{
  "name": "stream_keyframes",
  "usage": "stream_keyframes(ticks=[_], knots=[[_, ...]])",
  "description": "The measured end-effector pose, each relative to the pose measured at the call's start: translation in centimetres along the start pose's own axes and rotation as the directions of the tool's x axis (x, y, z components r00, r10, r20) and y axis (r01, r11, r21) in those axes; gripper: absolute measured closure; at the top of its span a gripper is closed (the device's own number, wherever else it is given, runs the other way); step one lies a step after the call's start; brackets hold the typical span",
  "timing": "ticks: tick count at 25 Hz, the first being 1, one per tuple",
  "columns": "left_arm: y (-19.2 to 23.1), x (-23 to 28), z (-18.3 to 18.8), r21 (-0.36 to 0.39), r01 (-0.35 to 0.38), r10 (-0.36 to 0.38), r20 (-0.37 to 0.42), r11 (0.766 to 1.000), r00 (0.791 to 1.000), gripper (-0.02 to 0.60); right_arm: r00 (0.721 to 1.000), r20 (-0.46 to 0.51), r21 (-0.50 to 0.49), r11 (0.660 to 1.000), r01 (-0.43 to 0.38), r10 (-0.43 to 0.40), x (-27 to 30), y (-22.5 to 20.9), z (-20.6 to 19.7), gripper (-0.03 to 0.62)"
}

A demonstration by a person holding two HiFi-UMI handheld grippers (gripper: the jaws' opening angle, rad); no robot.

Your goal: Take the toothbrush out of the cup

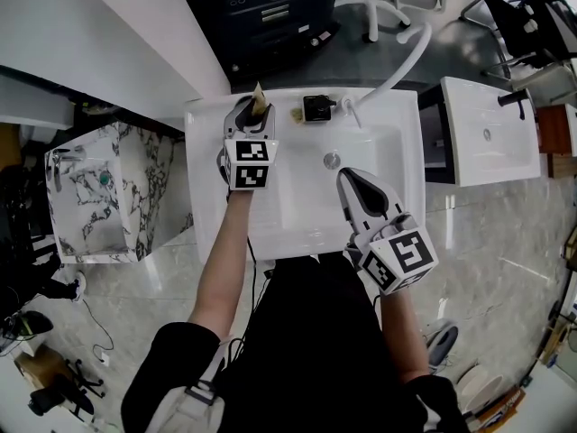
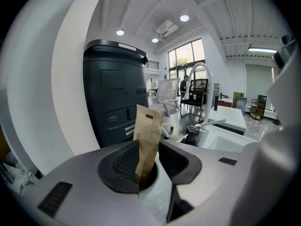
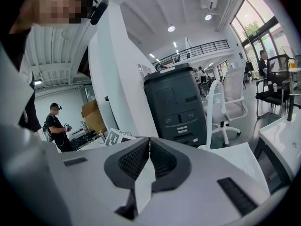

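- Head view shows a person bent over a white sink [image 1: 209, 197], one two-jaw tool in each hand, with the packet at the sink's back left corner.
- The right gripper [image 1: 350, 180] hangs over the basin near the drain. Its jaws are pressed together with nothing between them.
- The left gripper [image 1: 245, 108] reaches to that back left corner. Its jaws stand apart around a brown paper packet [image 2: 148, 131], apparently the wrapped toothbrush. The left pad lies against the paper, and a sliver of gap shows at the right pad.
- The packet stands nearly upright, its long axis vertical with a slight lean. Its serrated top edge points up, and its lower end drops out of sight between the pads.
- The cup cannot be clearly made out in any view, as the tool covers that spot.
- Judging by this, the task is at the grasp: the tool has reached the packet but no firm clamp shows. Closing, lifting straight along the packet's length and carrying it clear all appear to remain.
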State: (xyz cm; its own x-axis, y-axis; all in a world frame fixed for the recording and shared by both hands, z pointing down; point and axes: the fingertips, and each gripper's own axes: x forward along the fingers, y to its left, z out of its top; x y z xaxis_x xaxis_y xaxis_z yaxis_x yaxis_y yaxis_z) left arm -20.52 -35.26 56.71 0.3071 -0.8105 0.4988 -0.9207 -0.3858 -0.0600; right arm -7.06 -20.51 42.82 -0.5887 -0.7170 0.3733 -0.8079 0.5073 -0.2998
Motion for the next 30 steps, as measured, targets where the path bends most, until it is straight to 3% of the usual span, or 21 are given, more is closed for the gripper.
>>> stream_keyframes(ticks=[11, 30], knots=[[0.4, -1.3, -0.1, -0.004, -0.011, 0.011, 0.004, 1.0, 1.0, 0.533, 1.0, 0.02, -0.002, 1.0, -0.008, 0.008, -0.3, 0.8, 0.2, 0.562], [1.4, -5.4, 3.6, -0.036, -0.035, 0.04, 0.137, 0.999, 0.99, 0.543, 0.996, 0.081, -0.009, 1.0, -0.03, 0.031, -2.3, 2.0, 0.9, 0.562]])
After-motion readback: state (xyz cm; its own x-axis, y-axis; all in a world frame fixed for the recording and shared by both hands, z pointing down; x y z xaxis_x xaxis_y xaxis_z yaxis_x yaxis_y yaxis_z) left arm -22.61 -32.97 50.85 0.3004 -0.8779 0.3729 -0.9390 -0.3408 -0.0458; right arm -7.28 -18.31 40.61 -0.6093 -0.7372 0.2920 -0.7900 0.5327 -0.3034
